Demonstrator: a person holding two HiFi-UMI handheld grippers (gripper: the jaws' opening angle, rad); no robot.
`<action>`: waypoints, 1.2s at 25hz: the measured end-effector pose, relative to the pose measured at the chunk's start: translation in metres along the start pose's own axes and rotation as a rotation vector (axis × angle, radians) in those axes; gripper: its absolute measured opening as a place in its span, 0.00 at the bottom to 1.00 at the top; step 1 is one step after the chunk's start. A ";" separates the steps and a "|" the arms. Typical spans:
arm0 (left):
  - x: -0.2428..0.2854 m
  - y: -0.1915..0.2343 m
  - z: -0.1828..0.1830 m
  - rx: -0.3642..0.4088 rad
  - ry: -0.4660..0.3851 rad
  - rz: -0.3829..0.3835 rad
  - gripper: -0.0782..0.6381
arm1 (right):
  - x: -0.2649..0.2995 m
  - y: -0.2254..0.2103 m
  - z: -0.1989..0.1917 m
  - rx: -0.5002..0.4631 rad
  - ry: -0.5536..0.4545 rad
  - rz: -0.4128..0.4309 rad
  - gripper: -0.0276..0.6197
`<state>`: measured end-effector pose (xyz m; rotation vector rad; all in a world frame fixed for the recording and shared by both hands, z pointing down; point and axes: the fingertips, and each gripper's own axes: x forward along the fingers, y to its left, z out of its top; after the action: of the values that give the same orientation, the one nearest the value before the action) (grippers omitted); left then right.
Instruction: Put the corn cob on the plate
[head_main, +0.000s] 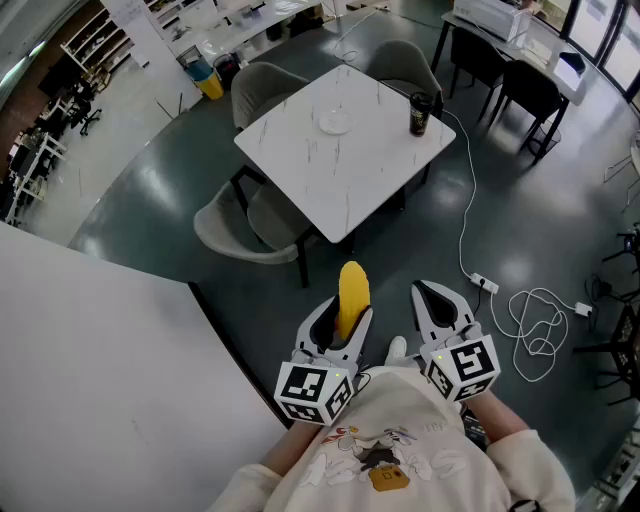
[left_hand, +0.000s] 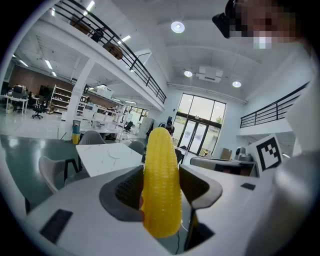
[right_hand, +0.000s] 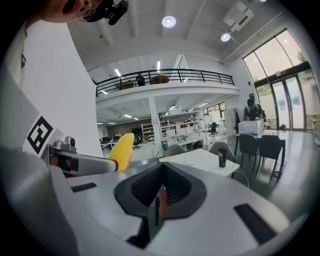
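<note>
White marble table (head_main: 340, 170) stands well apart from the person, so the corn must be carried across open floor, and any jolt on the way could work it loose. Grey chairs (head_main: 250, 225) crowd the table's near corner and could block the reach or catch an arm. A white cable (head_main: 535, 320) loops over the floor to the right, and I judge it a trip risk if the walk drifts that way.

The corn cob (head_main: 352, 292) sits upright in the left gripper (head_main: 345, 315), whose jaws clamp only its lower part. Most of its length sticks out past them, so it could tip or slide out, being round and smooth. The right gripper (head_main: 440, 300) is closed with nothing in it.

The plate (head_main: 334, 122) looks small and shallow, so a cob let go too high may roll off it. A dark cup (head_main: 420, 113) near the plate could be knocked over by a wide swing.
</note>
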<state>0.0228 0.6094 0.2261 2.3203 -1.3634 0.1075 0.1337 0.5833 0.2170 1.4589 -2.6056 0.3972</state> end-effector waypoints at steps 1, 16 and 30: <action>0.000 0.000 0.000 0.006 0.003 0.009 0.43 | 0.000 0.001 0.000 0.004 0.005 0.003 0.04; 0.025 -0.015 -0.006 -0.002 0.022 0.069 0.43 | -0.004 -0.026 -0.004 0.028 0.011 0.090 0.05; 0.063 -0.042 -0.002 -0.040 0.013 0.097 0.43 | -0.018 -0.102 0.001 0.041 0.000 0.079 0.05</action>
<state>0.0904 0.5763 0.2322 2.2170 -1.4584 0.1242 0.2298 0.5467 0.2286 1.3707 -2.6770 0.4625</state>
